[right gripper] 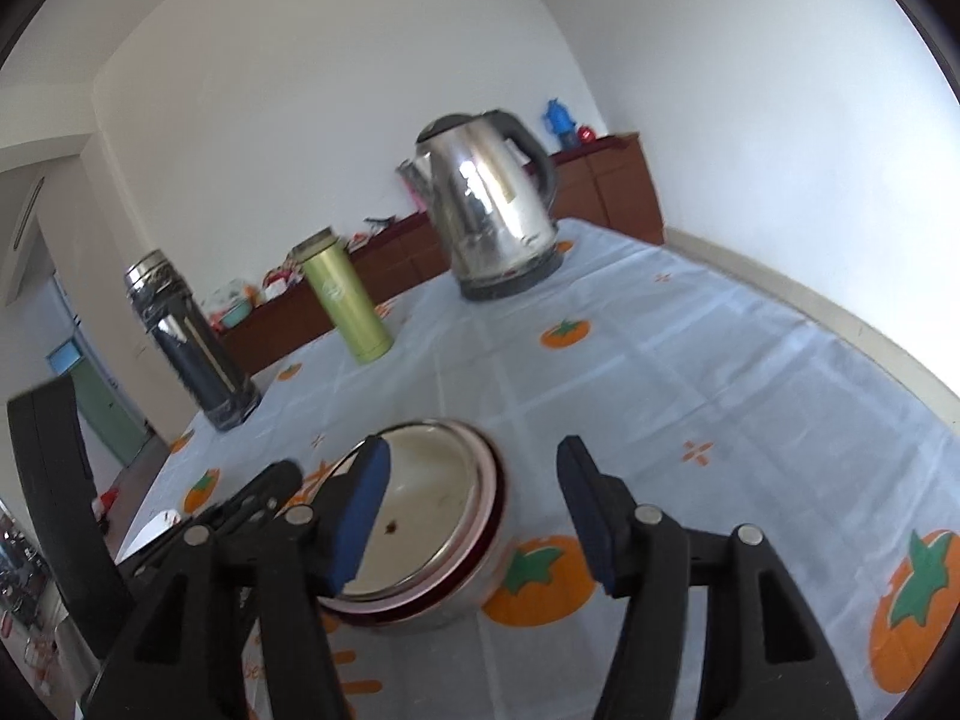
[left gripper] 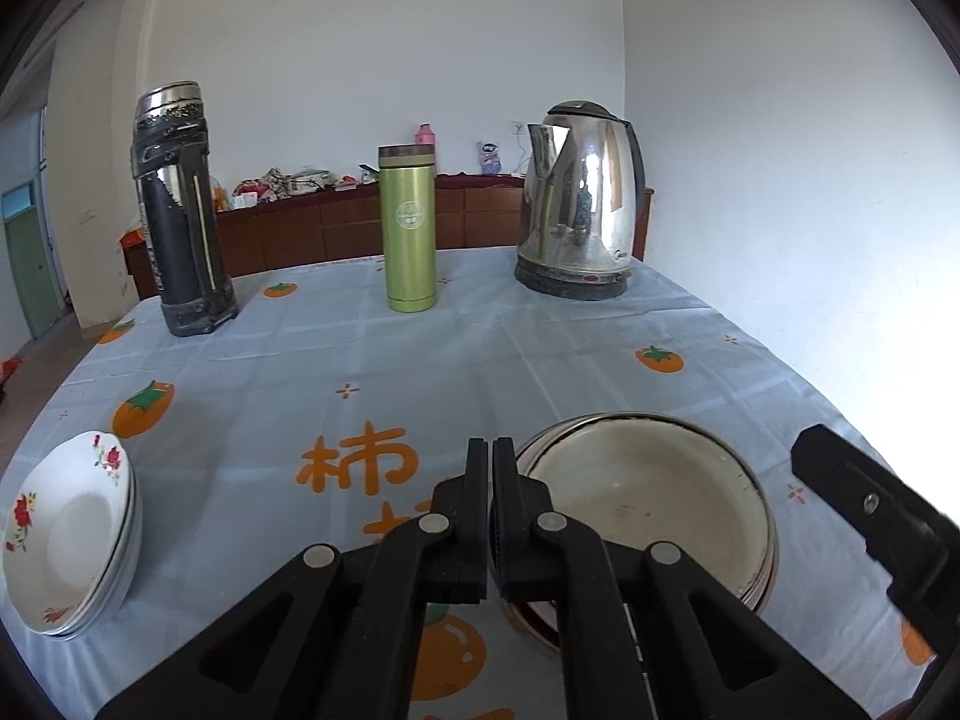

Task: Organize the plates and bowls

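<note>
A stack of nested bowls [left gripper: 648,498], cream inside with a metal rim and a dark red one beneath, sits on the tablecloth at the near right. My left gripper [left gripper: 491,450] is shut just at the stack's left rim, and nothing shows between its fingers. In the right wrist view the bowl stack [right gripper: 420,516] lies under my right gripper [right gripper: 474,450], which is open. Its blue pads straddle the stack's right rim without pressing on it. Several white plates with red flowers [left gripper: 72,528] are stacked at the near left. One right finger [left gripper: 858,498] shows at the right edge.
A black thermos [left gripper: 180,210], a green flask [left gripper: 410,228] and a steel kettle [left gripper: 579,210] stand along the table's far side. A persimmon-print tablecloth [left gripper: 300,360] covers the table. A wooden sideboard [left gripper: 336,222] with clutter runs along the back wall.
</note>
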The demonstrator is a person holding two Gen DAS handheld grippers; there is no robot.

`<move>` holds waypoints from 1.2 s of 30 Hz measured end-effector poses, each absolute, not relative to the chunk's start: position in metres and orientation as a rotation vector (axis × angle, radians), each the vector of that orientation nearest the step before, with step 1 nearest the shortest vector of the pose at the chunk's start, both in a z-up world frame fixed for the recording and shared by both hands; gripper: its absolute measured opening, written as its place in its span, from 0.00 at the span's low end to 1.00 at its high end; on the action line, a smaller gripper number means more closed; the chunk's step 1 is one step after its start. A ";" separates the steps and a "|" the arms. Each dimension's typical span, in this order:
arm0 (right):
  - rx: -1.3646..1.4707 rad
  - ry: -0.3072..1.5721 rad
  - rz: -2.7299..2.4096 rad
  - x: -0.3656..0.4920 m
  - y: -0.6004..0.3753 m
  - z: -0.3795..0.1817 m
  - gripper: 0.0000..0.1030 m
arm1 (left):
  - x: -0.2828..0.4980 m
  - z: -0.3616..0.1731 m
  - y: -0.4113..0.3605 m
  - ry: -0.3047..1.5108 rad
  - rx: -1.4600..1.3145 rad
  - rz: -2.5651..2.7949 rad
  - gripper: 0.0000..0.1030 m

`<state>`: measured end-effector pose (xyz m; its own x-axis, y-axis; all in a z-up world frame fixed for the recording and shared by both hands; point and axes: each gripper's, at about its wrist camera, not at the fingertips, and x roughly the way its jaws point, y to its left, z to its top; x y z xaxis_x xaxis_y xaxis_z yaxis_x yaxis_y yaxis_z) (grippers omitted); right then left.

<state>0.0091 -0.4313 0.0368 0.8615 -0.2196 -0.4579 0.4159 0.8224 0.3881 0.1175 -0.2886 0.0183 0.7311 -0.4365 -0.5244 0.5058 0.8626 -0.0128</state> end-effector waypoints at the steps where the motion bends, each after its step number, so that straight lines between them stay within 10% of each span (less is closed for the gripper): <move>1: 0.508 0.414 -0.353 0.009 -0.433 0.035 0.59 | 0.117 0.019 -0.287 0.540 0.133 -0.518 0.03; 6: 0.524 0.421 -0.371 0.010 -0.437 0.031 0.59 | 0.113 0.021 -0.275 0.517 0.127 -0.494 0.08; 11: 0.508 0.406 -0.390 0.007 -0.436 0.031 0.66 | 0.106 0.022 -0.260 0.471 0.101 -0.424 0.66; 36: 0.445 0.361 -0.459 0.000 -0.433 0.030 0.86 | 0.096 0.012 -0.235 0.481 0.111 -0.362 0.67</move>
